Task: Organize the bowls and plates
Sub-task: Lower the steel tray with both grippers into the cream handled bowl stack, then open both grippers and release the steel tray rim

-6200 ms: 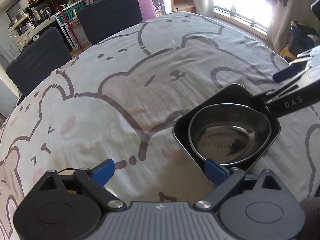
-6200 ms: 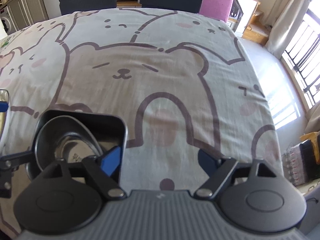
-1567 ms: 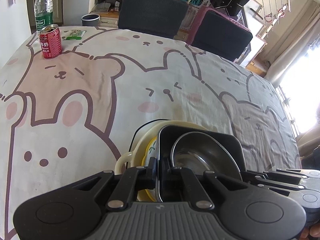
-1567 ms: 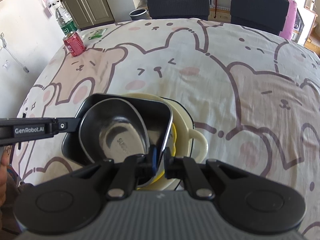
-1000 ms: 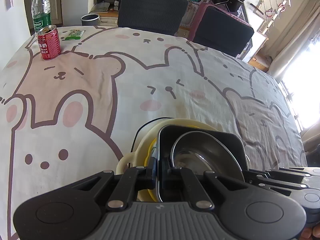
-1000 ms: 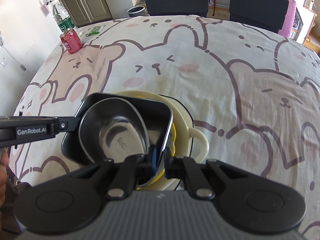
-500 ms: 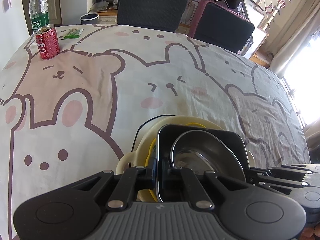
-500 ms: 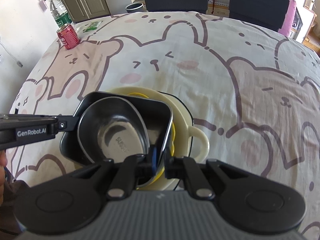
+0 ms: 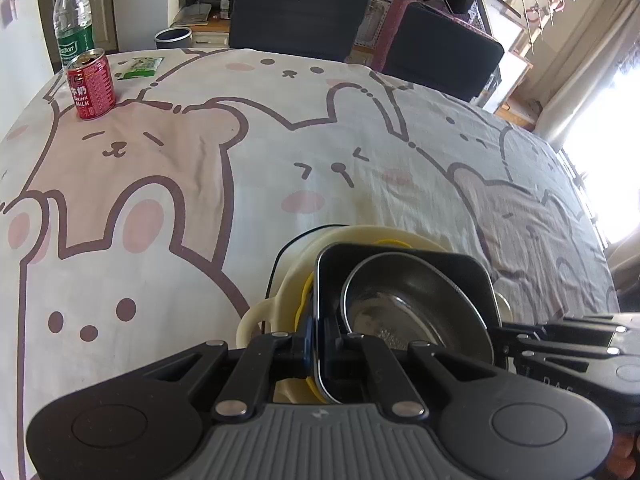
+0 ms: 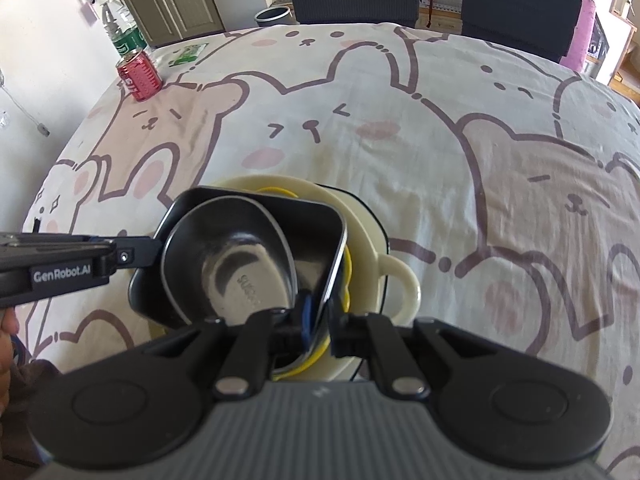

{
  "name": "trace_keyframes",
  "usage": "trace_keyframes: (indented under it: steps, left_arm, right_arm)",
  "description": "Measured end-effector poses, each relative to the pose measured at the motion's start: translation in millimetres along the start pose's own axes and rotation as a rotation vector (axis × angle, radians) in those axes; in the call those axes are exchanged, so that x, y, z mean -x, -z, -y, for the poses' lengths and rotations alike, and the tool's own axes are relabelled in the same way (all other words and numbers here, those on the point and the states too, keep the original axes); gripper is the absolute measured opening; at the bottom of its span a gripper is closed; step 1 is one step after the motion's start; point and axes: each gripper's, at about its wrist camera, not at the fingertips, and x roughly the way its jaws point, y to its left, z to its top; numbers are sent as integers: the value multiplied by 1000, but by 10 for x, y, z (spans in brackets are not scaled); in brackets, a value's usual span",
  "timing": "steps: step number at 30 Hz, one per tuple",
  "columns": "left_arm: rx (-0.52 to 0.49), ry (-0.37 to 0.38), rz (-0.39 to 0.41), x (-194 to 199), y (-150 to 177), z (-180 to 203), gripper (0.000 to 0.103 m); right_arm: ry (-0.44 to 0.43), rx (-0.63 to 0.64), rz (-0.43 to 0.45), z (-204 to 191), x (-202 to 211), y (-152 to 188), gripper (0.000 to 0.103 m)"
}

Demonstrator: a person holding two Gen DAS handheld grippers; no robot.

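A black square dish (image 9: pixel 460 266) with a steel bowl (image 9: pixel 408 304) nested in it sits tilted over a cream two-handled bowl (image 9: pixel 360 236). A yellow dish (image 9: pixel 306 292) lies inside the cream bowl. My left gripper (image 9: pixel 318 332) is shut on the black dish's left rim. My right gripper (image 10: pixel 318 328) is shut on the opposite rim of the black dish (image 10: pixel 312 224). Each gripper shows in the other's view, the right gripper (image 9: pixel 508 336) at the right and the left gripper (image 10: pixel 148 250) at the left. Whether the dish rests on the yellow dish (image 10: pixel 348 268) is hidden.
A red drink can (image 9: pixel 91 85), a water bottle (image 9: pixel 74 20) and a green packet (image 9: pixel 140 67) stand at the table's far left corner. Two dark chairs (image 9: pixel 296 12) line the far edge. The bear-print tablecloth (image 9: pixel 180 184) covers the table. A hand (image 10: pixel 6 328) shows at the left edge.
Since six seconds ago both grippers have shut on the black dish's rims and it now sits over the cream bowl. Over the last second the dish and grippers barely shifted.
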Motion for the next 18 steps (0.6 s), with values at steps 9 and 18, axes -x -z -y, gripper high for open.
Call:
trace_keyframes:
  steps: [9,18]
  left_arm:
    - [-13,0,-2,6,15,13,6]
    - [-19,0,-6,10,20,15,7]
  right_arm:
    - [3,-8,5,5,11,-9,13]
    - [-9,-24,20,25,57,-19,14]
